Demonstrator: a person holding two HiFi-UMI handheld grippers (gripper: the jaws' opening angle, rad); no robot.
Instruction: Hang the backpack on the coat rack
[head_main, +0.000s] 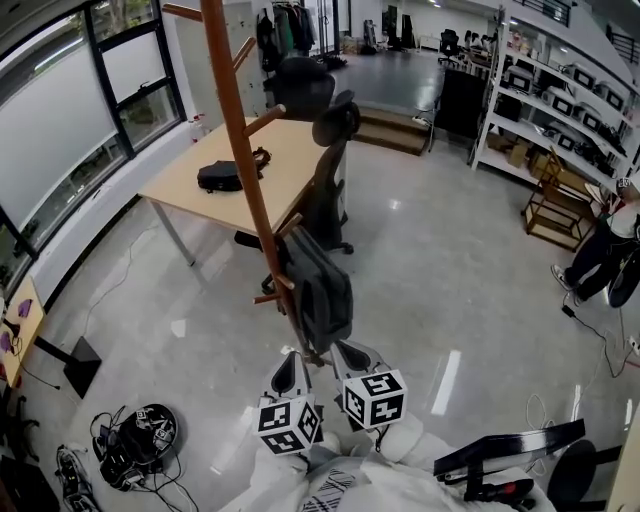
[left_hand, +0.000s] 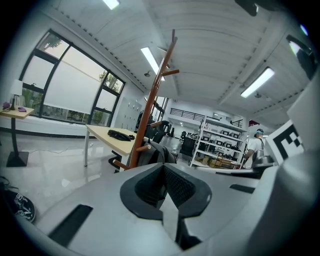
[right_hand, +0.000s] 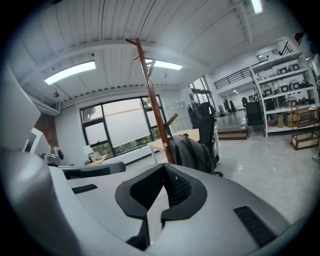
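Left gripper (head_main: 293, 360) and right gripper (head_main: 351, 352) both clamped shut, nothing in them!
Head view: backpack (head_main: 318, 290) hangs from a low peg of the coat rack (head_main: 240, 150), just ahead of both. Left gripper view: jaws together, backpack against the pole. Right gripper view: jaws together too, backpack beside the pole.

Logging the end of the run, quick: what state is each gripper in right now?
Left gripper: closed, nothing between its jaws.
Right gripper: closed, nothing between its jaws.
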